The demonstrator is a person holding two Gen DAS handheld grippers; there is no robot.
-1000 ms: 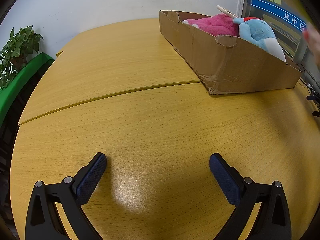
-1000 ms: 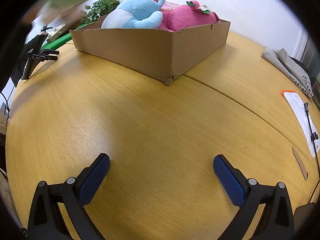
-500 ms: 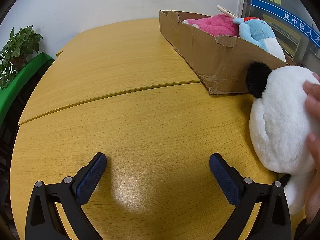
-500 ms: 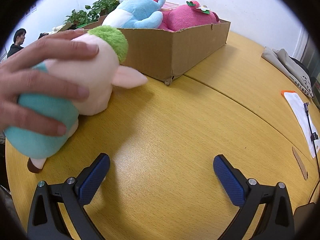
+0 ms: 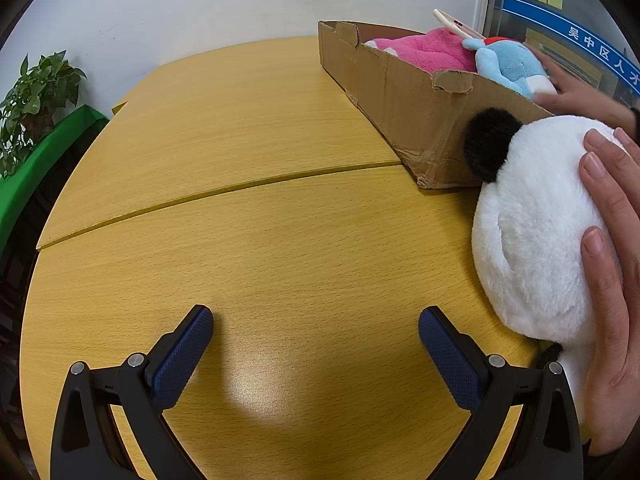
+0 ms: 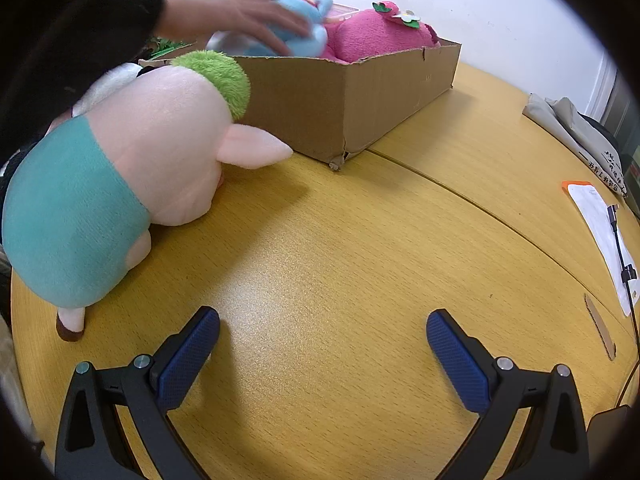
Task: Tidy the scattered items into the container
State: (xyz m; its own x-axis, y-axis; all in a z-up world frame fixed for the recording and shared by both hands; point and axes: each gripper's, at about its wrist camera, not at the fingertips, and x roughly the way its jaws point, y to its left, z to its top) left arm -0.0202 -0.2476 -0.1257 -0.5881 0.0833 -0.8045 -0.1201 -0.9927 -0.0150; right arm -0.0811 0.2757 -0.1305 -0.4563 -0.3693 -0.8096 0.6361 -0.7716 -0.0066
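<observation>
A round, yellow wood-grain worktop [image 5: 248,248] with a seam across its middle fills both views, backed by a white wall. Nearest, the left gripper [image 5: 316,344] and the right gripper [image 6: 323,346] each hover low over bare wood, jaws spread wide with nothing between them.

Toward the worktop's right edge in the left wrist view, a white plush panda with a black ear [image 5: 532,224] rests under a bare hand [image 5: 612,280], just beside the near corner of the brown cardboard box [image 5: 404,96]. In the right wrist view, a pink plush pig in a teal shirt with a green tuft [image 6: 132,168] stands near the left edge, its ear close to the box wall.

Farther back, a pink strawberry-like plush [image 6: 380,36] and a light blue plush [image 6: 304,32] lie in the box; a second hand [image 6: 256,16], blurred, rests on the blue one.

The main risk, as I judge it, is a gripper reaching for either toy while the hands are on or near them. Both toys are bulky and soft, so a shallow pinch may slip, and the box looks fairly full, so one could roll back off the rim.

Beyond, a potted green plant [image 5: 36,96] stands past the left edge, with folded grey cloth [image 6: 572,128] and a white sheet of paper [image 6: 600,220] near the right edge, none obstructing.
</observation>
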